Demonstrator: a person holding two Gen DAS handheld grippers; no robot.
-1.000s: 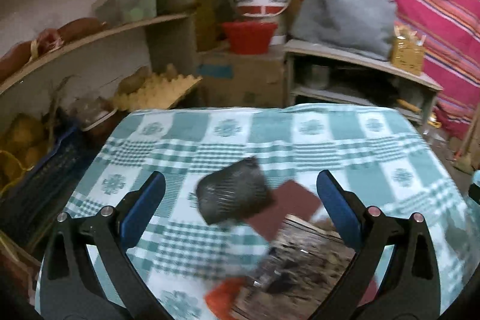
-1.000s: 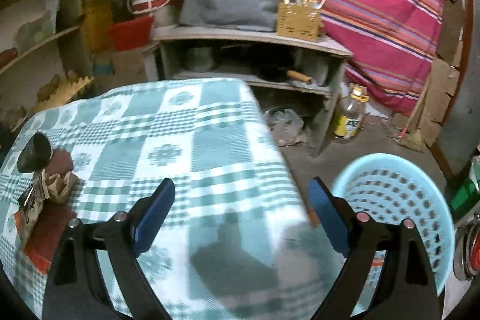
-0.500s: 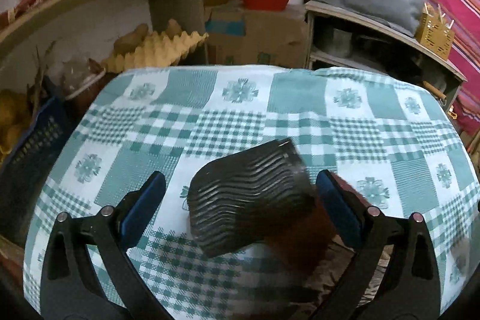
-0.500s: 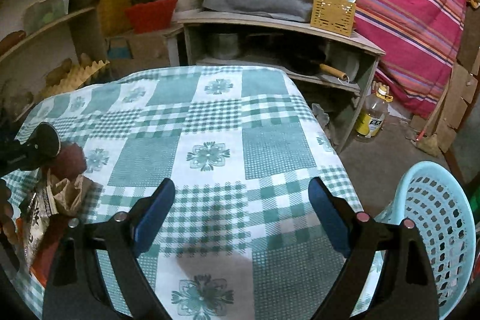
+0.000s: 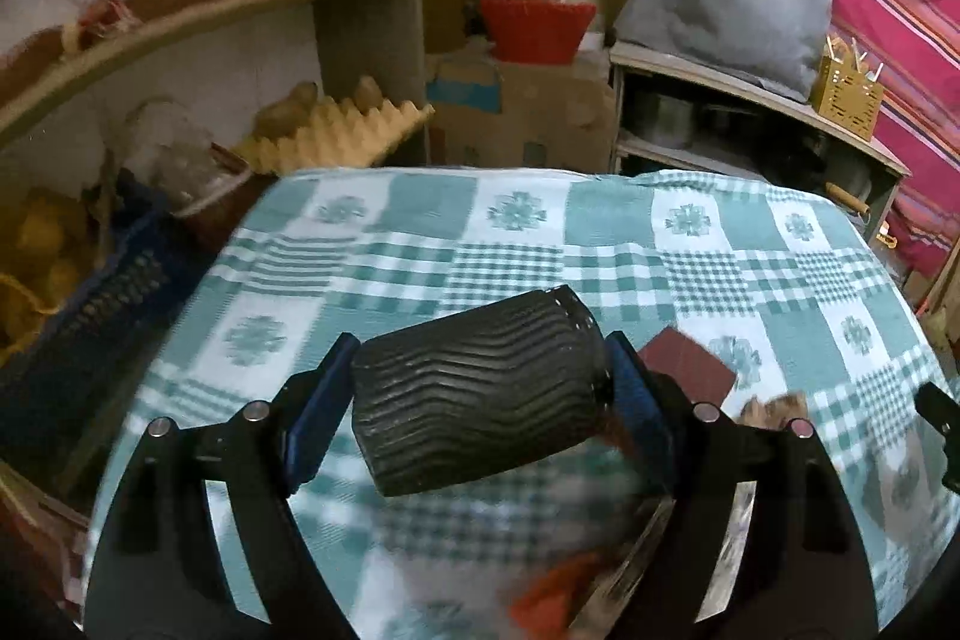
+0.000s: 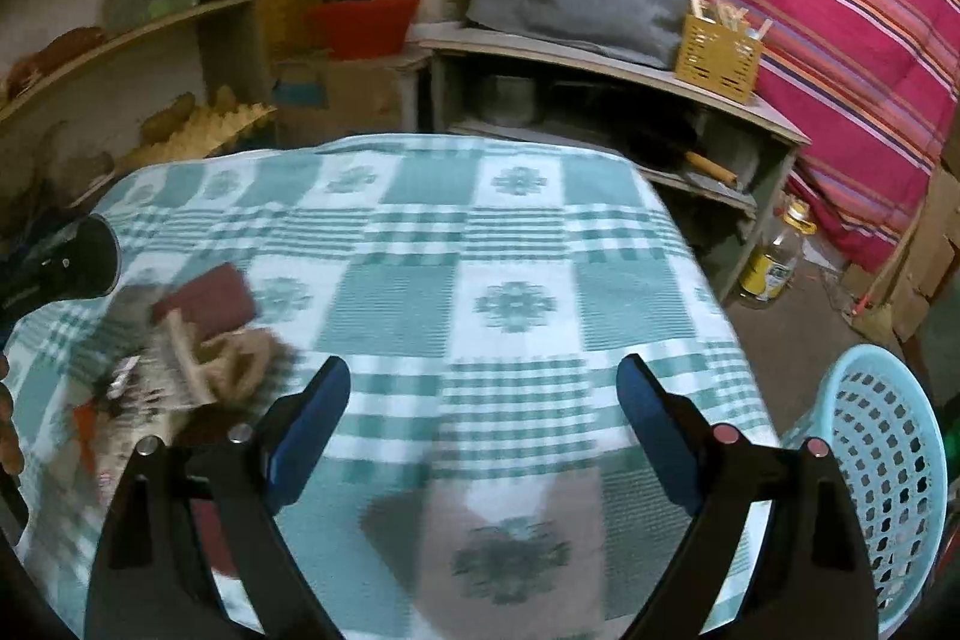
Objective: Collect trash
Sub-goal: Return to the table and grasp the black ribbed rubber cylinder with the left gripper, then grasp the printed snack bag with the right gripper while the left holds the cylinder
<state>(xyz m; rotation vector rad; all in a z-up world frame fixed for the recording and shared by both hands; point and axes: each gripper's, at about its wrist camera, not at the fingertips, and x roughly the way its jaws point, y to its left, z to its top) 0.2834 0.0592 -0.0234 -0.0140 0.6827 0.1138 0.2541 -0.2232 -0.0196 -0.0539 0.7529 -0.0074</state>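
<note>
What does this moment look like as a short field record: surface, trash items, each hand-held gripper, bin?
surface: table with green checked cloth
target: black ribbed cup, lying on its side
left hand-held gripper: jaws closing around the cup, pads at both its ends
right hand-held gripper: open, nothing between the jaws
other trash: dark red card, crumpled paper scraps, blurred
bin: light blue perforated basket on the floor beside the table

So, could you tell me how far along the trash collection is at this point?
Early stage. Done: nothing shows inside the light blue plastic basket, though part of its interior is hidden. In hand: the left gripper has its jaws closing around the black ribbed paper cup. Left: the dark red card and the crumpled brown paper scraps lie on the table. The right gripper is open and empty.
</note>
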